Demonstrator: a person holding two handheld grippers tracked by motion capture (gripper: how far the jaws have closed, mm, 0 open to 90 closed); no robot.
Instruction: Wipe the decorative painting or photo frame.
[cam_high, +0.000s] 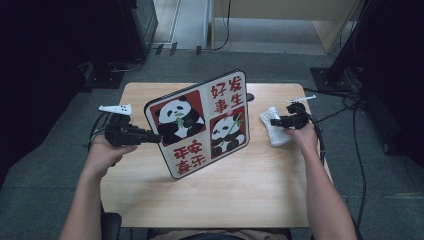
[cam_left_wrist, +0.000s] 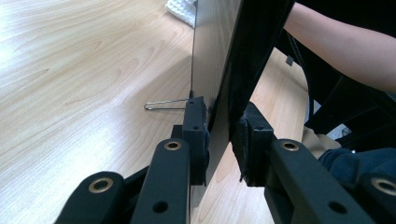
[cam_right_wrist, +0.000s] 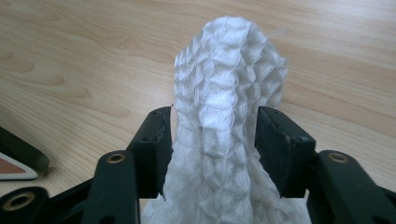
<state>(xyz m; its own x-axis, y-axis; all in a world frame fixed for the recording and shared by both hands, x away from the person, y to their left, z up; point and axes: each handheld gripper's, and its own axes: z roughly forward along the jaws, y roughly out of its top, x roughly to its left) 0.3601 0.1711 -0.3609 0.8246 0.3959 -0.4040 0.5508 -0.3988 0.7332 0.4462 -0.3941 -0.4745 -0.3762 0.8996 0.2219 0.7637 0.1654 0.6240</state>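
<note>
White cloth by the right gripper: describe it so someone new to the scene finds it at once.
Start at the wooden table and find the upright panda board at its middle. To the right of the board, the white cloth lies bunched between the open jaws of the right gripper. It is the one soft, waffle-textured white thing there.

Cloth (cam_right_wrist: 224, 140) cut off at bottom edge
</note>
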